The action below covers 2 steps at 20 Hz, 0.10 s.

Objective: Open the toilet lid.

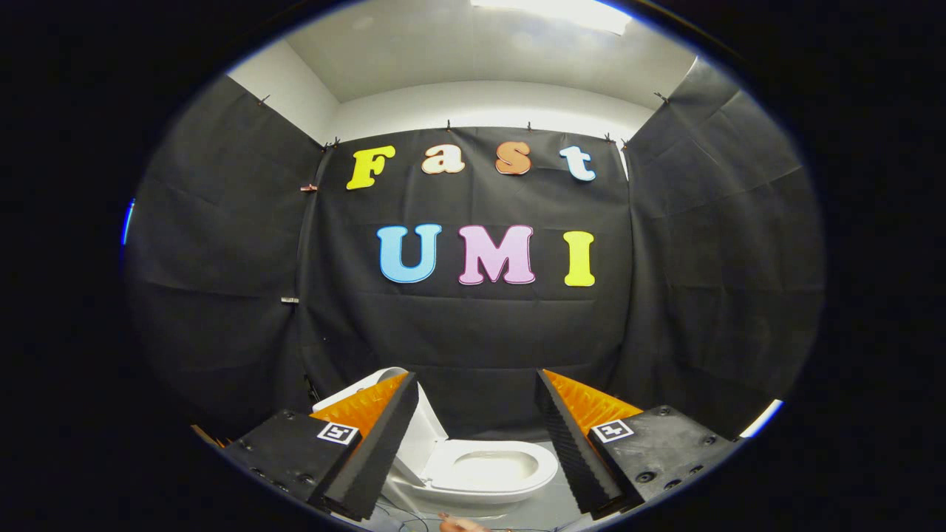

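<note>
Toilet lid (414, 436): it stands raised, leaning back toward the booth wall behind the left finger, partly hidden by that finger; its pale underside faces the bowl
Toilet (488, 473): low and just ahead of the fingers, seen in the gap between them; the seat ring lies flat and the bowl opening is uncovered
Gripper (473, 443): fingers spread wide, nothing between them, neither one touching the lid or the seat; both are held above and short of the toilet
Progress: judging by the upright lid and the exposed bowl, the opening itself looks done; I see no part of the lid lying over the seat
Left to do: little, as far as I can judge; perhaps only drawing the gripper clear; whether the lid rests firmly against a tank or support I cannot tell, since the finger covers that spot
Floor (547, 510): pale grey around the base; thin cables lie on it at the near edge; a small pinkish object sits beside them, too little showing to identify
</note>
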{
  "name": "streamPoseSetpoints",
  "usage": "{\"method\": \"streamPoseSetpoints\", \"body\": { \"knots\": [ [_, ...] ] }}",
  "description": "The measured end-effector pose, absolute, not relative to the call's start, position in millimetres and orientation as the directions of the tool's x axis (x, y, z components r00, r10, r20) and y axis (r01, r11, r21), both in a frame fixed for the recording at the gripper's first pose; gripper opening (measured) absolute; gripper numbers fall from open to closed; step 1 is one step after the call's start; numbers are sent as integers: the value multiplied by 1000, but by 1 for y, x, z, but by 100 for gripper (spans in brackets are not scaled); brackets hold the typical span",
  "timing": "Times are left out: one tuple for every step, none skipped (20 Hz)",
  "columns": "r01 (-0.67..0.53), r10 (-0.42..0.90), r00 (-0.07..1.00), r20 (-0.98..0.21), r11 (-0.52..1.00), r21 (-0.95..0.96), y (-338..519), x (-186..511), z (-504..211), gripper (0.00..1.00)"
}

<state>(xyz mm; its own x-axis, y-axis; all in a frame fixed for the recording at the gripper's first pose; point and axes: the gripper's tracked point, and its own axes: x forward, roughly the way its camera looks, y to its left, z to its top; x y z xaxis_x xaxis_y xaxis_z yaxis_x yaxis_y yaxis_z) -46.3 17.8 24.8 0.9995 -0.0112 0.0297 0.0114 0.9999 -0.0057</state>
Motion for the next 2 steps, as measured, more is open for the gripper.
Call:
{"method": "streamPoseSetpoints", "body": {
  "knots": [
    [11,-11,1000,25,1000,-5,17,-45,24,99],
    [9,-9,1000,21,1000,-7,18,-44,23,99]
  ]
}}
